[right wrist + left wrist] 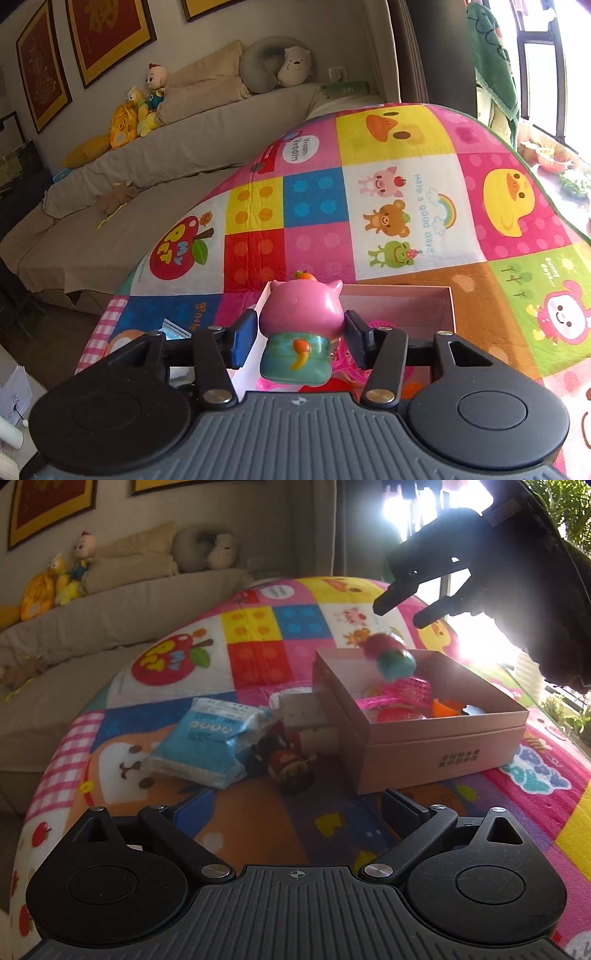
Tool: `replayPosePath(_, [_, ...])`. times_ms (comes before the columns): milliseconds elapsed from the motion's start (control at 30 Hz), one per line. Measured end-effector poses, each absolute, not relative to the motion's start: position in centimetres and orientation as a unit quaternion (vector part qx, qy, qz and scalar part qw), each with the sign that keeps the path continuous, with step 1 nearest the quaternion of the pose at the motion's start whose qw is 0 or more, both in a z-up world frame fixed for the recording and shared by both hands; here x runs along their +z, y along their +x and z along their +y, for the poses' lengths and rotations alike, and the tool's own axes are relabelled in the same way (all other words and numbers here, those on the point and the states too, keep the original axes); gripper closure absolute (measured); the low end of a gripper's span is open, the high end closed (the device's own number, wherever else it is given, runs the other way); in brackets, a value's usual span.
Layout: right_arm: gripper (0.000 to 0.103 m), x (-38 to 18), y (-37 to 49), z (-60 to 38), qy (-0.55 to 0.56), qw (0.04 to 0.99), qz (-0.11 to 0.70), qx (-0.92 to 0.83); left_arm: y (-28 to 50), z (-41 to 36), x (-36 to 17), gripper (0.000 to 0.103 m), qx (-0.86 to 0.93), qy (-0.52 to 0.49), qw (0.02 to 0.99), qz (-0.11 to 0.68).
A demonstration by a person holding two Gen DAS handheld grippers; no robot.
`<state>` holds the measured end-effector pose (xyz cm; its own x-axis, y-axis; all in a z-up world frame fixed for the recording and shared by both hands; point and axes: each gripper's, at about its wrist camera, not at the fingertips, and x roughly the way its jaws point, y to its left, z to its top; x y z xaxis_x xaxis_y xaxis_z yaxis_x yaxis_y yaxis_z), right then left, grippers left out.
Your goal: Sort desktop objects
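Right gripper [301,334]: fingers apart, pink pig figurine [301,314] between them; the left wrist view shows the figurine [391,657] blurred, clear below the fingertips, above the open cardboard box [443,734]. Left gripper [295,808]: fingers wide apart, nothing between them; ahead lie a blue packet [207,738] and a red doll [291,768] on the play mat [258,653].

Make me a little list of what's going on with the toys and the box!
surface: colourful play mat
box: pink cardboard box, open, on the mat
in box: pink basket, red and orange bits
pig toy: blurred in the air over the box
right gripper: open, above the pig toy
left gripper: open, empty
beside box: blue packet, small figurines
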<state>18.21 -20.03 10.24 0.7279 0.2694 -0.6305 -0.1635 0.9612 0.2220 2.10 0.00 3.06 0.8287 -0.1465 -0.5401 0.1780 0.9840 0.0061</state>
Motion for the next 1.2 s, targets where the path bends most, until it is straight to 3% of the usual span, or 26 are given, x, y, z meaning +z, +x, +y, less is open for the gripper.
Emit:
replayPosePath(333, [0.052, 8.8, 19.2, -13.4, -0.033, 0.925, 0.359, 0.120, 2.3, 4.6, 1.8, 0.002, -0.037, -0.051, 0.955, 0.290])
replayPosePath(433, [0.071, 8.9, 20.4, -9.9, -0.070, 0.915, 0.369, 0.147, 1.7, 4.7, 1.6, 0.002, -0.045, -0.055, 0.957, 0.282])
replayPosePath(633, [0.087, 4.9, 26.5, -2.9, -0.139, 0.874, 0.448, 0.126, 1.4, 4.8, 1.6, 0.002, -0.055, -0.063, 0.959, 0.272])
replayPosePath(800, [0.087, 0.8, 29.7, -0.7, -0.210, 0.855, 0.469, 0.066, 1.8, 5.9, 1.4, 0.002, -0.049, -0.094, 0.952, 0.286])
replayPosePath(1200, [0.088, 1.4, 21.8, -2.5, -0.130, 0.805, 0.550, 0.182, -0.8, 5.1, 1.5, 0.001, -0.130, -0.072, 0.942, 0.301])
